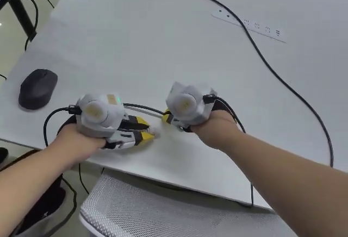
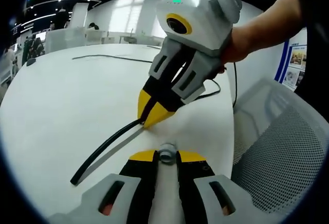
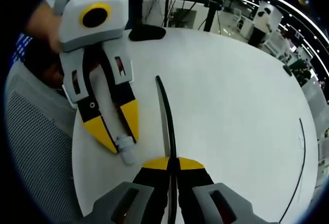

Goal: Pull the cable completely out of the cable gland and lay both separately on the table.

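Observation:
My left gripper [image 2: 165,158] is shut on the small grey-white cable gland [image 2: 166,153], which sits between its yellow tips. The gland [image 3: 125,147] is also visible in the right gripper view, held just above the table. My right gripper [image 3: 172,163] is shut on the black cable [image 3: 165,121], whose free end lies on the white table beyond the jaws. The cable [image 2: 105,147] is apart from the gland, a short gap between them. In the head view both grippers are near the table's front edge, the left gripper [image 1: 148,133] beside the right gripper [image 1: 165,118].
A black mouse [image 1: 37,87] lies at the left of the table [image 1: 136,36]. At the back right is a white power strip [image 1: 249,24], with a long black lead [image 1: 283,82] running across the right side. A grey mesh chair [image 1: 163,212] stands below the front edge.

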`<action>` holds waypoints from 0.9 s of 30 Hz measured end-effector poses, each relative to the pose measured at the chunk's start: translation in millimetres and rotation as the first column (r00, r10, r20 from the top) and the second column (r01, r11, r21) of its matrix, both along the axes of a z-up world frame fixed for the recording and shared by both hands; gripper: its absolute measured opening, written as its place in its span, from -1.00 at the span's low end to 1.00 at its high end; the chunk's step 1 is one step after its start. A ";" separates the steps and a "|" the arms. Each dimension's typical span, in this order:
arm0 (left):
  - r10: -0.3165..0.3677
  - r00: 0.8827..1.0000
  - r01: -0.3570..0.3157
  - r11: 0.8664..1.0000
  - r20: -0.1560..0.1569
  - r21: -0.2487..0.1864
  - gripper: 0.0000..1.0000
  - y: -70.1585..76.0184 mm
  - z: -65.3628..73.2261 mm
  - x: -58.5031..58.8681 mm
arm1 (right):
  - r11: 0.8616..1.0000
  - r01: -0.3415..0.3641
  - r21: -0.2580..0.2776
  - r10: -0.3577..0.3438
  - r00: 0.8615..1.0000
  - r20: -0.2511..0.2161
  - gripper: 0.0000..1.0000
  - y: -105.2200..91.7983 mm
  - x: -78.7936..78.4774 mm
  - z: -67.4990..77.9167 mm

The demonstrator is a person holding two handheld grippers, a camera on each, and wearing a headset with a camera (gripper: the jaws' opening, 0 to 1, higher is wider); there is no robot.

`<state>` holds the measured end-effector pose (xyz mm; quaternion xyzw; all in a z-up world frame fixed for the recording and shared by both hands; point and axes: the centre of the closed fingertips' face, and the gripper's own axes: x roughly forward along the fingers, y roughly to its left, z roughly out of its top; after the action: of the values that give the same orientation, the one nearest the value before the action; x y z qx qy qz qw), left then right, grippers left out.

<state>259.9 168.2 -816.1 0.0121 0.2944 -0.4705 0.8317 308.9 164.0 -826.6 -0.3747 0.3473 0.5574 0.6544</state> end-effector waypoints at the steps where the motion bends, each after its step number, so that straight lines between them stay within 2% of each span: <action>1: 0.001 1.000 -0.001 1.000 0.002 -0.007 -0.69 -0.3 1.6 0.4 | 1.000 0.000 -0.001 0.000 1.000 -0.001 -1.00 0.0 0.0 -0.1; 10: 0.001 1.000 -0.001 1.000 0.014 0.007 -0.69 0.6 4.9 0.0 | 1.000 -0.005 -0.014 0.005 1.000 0.007 -1.00 0.8 1.0 -0.3; 14: -0.001 1.000 0.001 1.000 0.005 0.017 -0.69 0.6 6.2 -0.2 | 1.000 0.000 -0.013 0.000 1.000 -0.001 -0.99 0.3 1.8 -0.4; 23: -0.003 1.000 0.003 0.999 0.013 0.039 -0.55 1.5 6.3 5.2 | 1.000 0.021 -0.018 -0.020 0.999 0.032 -0.82 -3.6 10.8 2.9; 27: 0.007 1.000 -0.007 0.999 0.013 0.040 -0.48 3.2 6.8 7.1 | 0.997 0.072 0.014 -0.072 0.996 0.046 -0.69 -7.6 20.2 13.2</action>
<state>267.0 171.5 -809.3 0.0307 0.2986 -0.4616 0.8347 329.1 156.4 -813.5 -0.3709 0.3417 0.5267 0.6843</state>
